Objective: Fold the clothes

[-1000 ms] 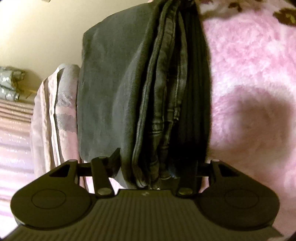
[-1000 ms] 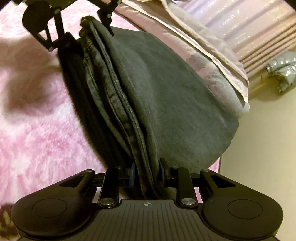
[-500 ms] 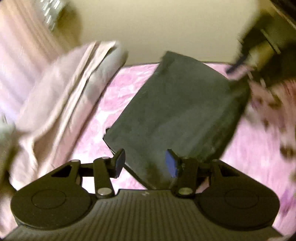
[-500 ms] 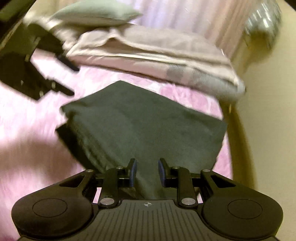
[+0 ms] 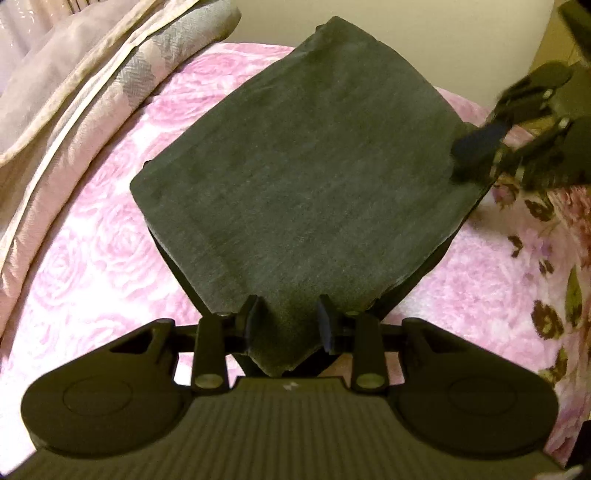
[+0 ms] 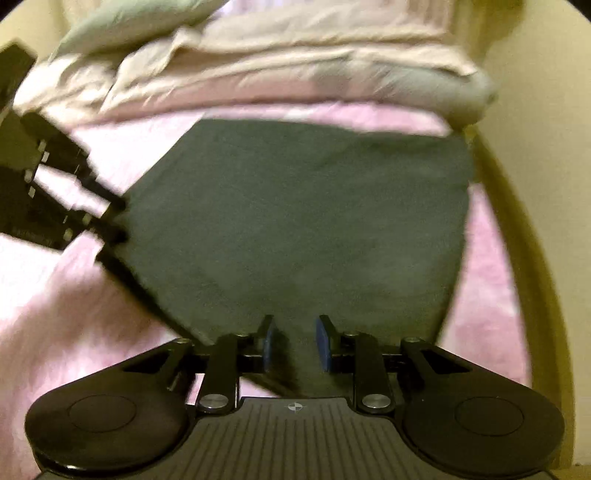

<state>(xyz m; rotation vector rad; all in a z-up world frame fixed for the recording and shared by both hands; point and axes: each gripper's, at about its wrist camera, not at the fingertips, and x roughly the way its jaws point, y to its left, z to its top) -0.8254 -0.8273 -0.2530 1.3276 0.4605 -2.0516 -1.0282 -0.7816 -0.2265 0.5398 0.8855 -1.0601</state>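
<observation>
The folded dark grey jeans [image 5: 314, 177] lie flat on the pink rose blanket [image 5: 92, 258], their thick layered edge showing along the near sides. My left gripper [image 5: 289, 321] is open, with the near corner of the jeans lying between its pads unpinched. My right gripper [image 6: 293, 345] is open too, its pads a narrow gap apart over another corner of the jeans [image 6: 295, 221]. From the left wrist, the right gripper [image 5: 472, 155] shows at the jeans' right corner. The right wrist view is blurred and has the left gripper [image 6: 118, 218] at the jeans' left side.
A bunched pale pink and grey duvet [image 5: 74, 92] lies along the bed's far left. The right wrist view shows the duvet [image 6: 295, 66] behind the jeans and a grey-green pillow [image 6: 129, 22]. A cream wall [image 5: 443, 37] borders the bed just past the jeans.
A second ago both grippers held the folded jeans up on edge. The jeans have since come down flat on the blanket, and both grippers have let go and turned level over the corners.
</observation>
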